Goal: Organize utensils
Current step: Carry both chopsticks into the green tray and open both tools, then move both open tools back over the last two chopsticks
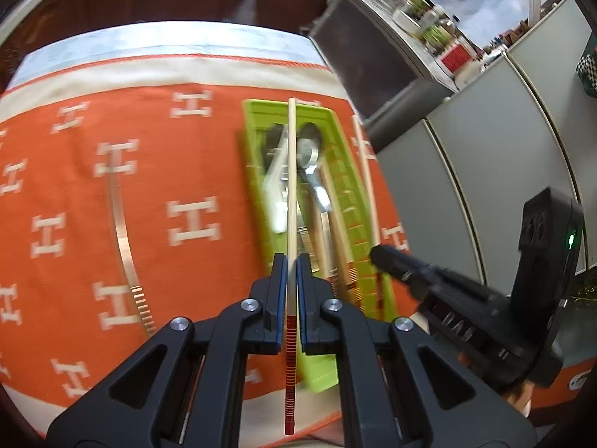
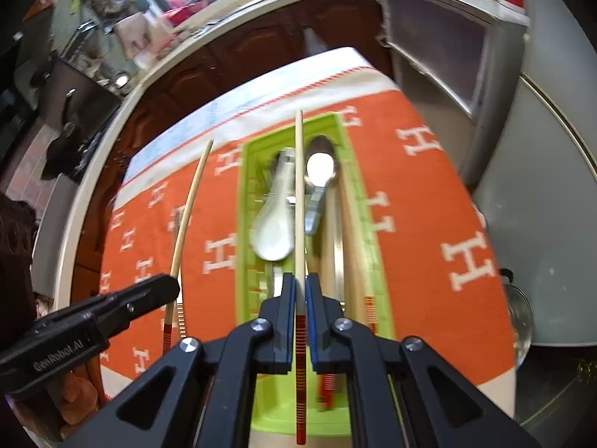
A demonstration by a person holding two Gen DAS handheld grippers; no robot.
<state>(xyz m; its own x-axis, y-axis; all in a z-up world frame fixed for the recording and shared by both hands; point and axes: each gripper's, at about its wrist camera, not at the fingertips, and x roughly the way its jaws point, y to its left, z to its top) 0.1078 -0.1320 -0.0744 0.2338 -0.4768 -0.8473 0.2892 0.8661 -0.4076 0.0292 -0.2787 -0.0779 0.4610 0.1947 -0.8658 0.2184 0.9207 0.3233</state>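
Kitchen counter behind, orange tablecloth (image 1: 209,261) with white H pattern under me. Metal fork (image 1: 125,246) lies far left on cloth. My left gripper (image 1: 292,261) pinches chopstick (image 1: 291,194), its tip over green tray (image 1: 253,171). Tray holds white spoon (image 2: 274,227), metal spoon (image 2: 321,168), more chopsticks (image 2: 349,231). My right gripper (image 2: 299,282) pinches second chopstick (image 2: 299,194), above tray.

Motion blur smears the utensils (image 2: 283,209) inside the green tray (image 2: 248,186), their lower ends hidden behind the tool.
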